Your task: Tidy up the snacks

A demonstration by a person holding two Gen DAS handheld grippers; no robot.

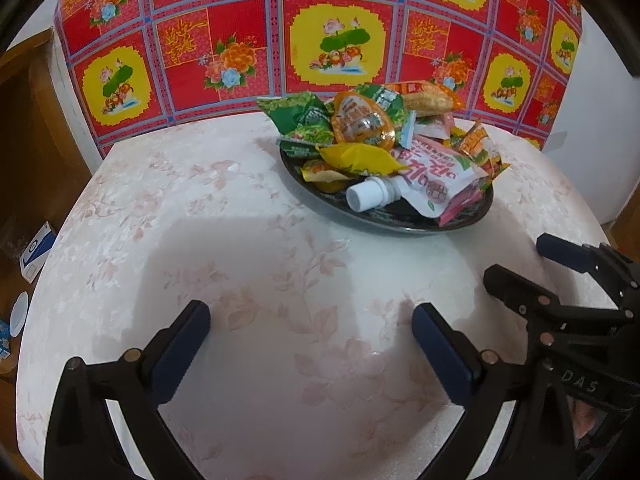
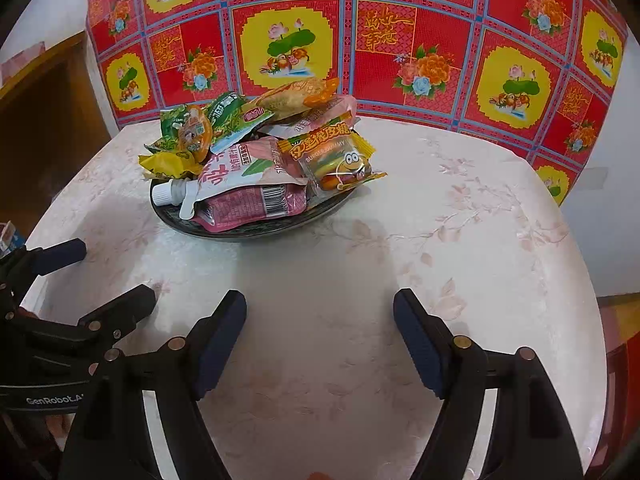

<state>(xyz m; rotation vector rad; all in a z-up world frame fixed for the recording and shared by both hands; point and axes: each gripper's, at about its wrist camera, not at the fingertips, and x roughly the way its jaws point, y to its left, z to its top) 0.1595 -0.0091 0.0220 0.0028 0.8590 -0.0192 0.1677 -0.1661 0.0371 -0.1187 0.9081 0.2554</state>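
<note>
left wrist view: the snacks (image 1: 384,148) sit heaped on a dark plate (image 1: 400,222) toward the far right of the desk (image 1: 240,240), every packet apparently gathered there. green packets, an orange jelly cup (image 1: 362,122), a yellow packet (image 1: 360,158) and a pink pouch with a white screw cap (image 1: 368,194) overlap one another, the pouch hanging over the near rim. the rest of the desk shows no loose snack, so the gathering looks done or close to it; whether any sorting inside the heap is still wanted cannot be told. the left hand-held gripper (image 1: 310,344) hangs released over bare desk, nothing between its blue pads, well apart from the plate. the right hand-held gripper (image 1: 520,260) shows at the right edge, also spread and empty. a red and yellow floral cloth (image 1: 336,40) stands behind the desk; a blue and white box (image 1: 38,252) lies on the floor at the left.

right wrist view: the same heap sits on the plate (image 2: 248,232) at upper left, with a burger gummy packet (image 2: 336,160) at its right side and the pink pouch (image 2: 248,196) in front. the right hand-held gripper (image 2: 320,340) is released over empty desk (image 2: 460,220), holding nothing. the left hand-held gripper (image 2: 100,280) is seen at the left edge, just beside it. nothing stands between either gripper and the plate; the loose pile itself is the only thing that might slide if disturbed.
</note>
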